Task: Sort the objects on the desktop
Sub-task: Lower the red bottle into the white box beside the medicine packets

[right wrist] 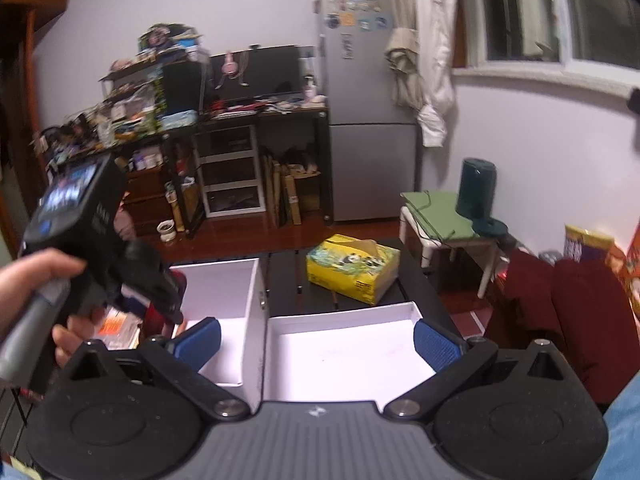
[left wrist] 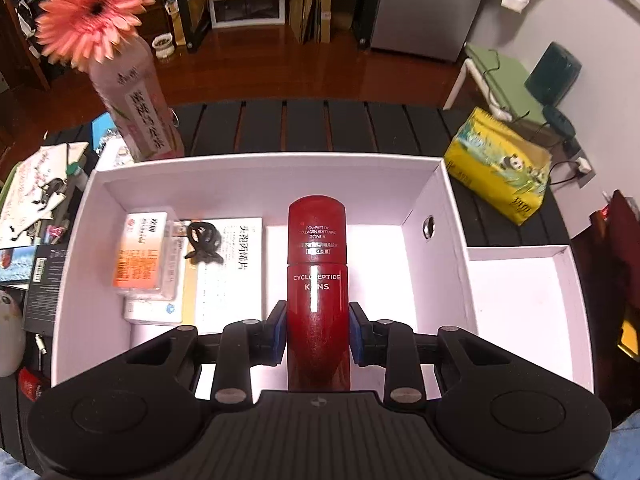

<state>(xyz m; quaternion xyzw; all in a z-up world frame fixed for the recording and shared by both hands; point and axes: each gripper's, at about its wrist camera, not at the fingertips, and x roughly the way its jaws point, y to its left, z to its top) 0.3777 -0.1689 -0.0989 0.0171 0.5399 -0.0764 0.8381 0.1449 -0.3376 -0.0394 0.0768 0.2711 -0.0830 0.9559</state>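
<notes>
Inside, large white box (left wrist: pixel 420 184) holds medicine packets (left wrist: pixel 140 256); smaller tray (left wrist: pixel 576 280) bare

Glossy red bottle (left wrist: pixel 317 280); matt white box (left wrist: pixel 256 168)

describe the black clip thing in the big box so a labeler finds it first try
Start at the large white box on the dark slatted table. Its left half holds flat medicine packs; the small black clip lies on the white leaflet pack, left of the red toner bottle. It is the only black item there.

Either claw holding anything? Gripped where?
Left claw clamps the red toner bottle across its lower body. Right claw is open, holding nothing.
</notes>
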